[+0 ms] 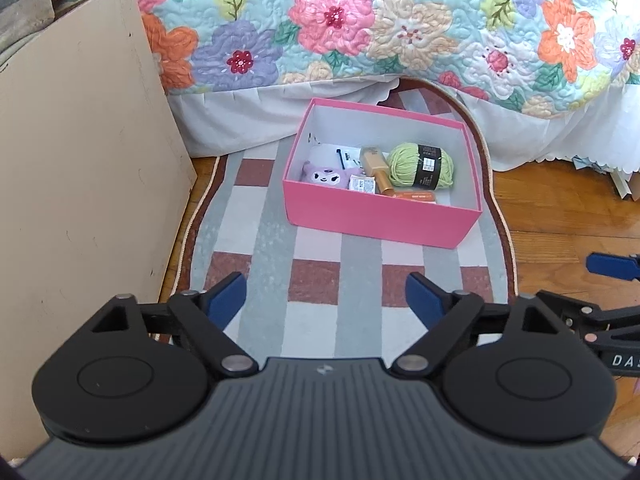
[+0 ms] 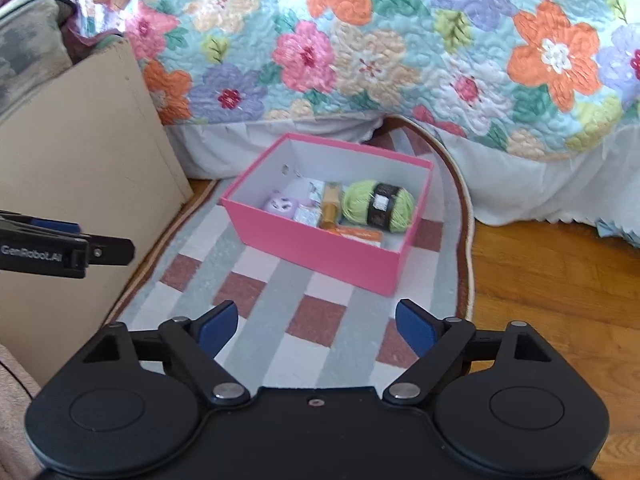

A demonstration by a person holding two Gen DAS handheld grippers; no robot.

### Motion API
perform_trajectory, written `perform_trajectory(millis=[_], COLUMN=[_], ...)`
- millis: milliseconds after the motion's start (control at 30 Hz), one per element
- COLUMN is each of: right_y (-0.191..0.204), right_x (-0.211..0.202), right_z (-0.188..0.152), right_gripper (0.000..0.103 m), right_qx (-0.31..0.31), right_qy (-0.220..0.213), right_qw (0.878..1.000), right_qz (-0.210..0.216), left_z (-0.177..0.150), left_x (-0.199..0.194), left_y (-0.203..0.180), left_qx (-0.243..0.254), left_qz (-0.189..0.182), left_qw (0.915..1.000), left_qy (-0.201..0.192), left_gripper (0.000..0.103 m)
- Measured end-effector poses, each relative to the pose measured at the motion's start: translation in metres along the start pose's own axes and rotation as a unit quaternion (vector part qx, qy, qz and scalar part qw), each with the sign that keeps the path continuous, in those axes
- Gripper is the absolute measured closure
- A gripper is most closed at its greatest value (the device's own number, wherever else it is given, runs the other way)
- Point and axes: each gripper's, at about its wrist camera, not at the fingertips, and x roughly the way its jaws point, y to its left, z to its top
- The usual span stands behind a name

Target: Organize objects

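A pink box (image 1: 376, 216) (image 2: 320, 252) stands open on a checked rug. Inside it lie a green yarn ball (image 1: 420, 166) (image 2: 378, 204), a purple plush toy (image 1: 324, 176) (image 2: 282, 206), a gold-capped bottle (image 1: 378, 168) (image 2: 330, 206), an orange packet (image 1: 414, 197) (image 2: 360, 234) and small white packets. My left gripper (image 1: 326, 300) is open and empty, above the rug in front of the box. My right gripper (image 2: 316, 328) is open and empty, also short of the box. Each gripper shows at the edge of the other's view.
The checked rug (image 1: 312, 276) (image 2: 280, 292) lies on a wooden floor (image 1: 560, 216) (image 2: 560, 280). A bed with a floral quilt (image 1: 360, 20) (image 2: 400, 40) stands behind the box. A beige board (image 1: 80, 160) (image 2: 80, 140) leans at the left.
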Motion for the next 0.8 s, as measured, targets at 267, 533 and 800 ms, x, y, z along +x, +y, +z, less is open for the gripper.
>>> perform_trajectory(millis=[267,533,800], right_y=[-0.0037,-0.0036,-0.0033], right_x=[0.0066,0.0043,0.0035], right_z=[-0.0051,-0.0061,-0.0097], right_gripper=[0.013,0.013,0.013], right_qx=[0.029,0.041,0.049], right_qy=[0.023,0.033,0.050], right_qw=[0.999,0.998,0.996], right_qz=[-0.018,-0.040,-0.056], left_z=[-0.0034,-0.0059,-0.0077], left_x=[0.0060,0.0080,0.0080], left_y=[0.0051,0.0028,-0.0006], left_qx=[-0.009,-0.002,-0.002], left_qz=[0.008,0.025,0.041], left_qw=[0.9998,0.9993,0.9984], left_qy=[0.013,0.026,0.040], left_gripper=[0.000,0.000,0.000])
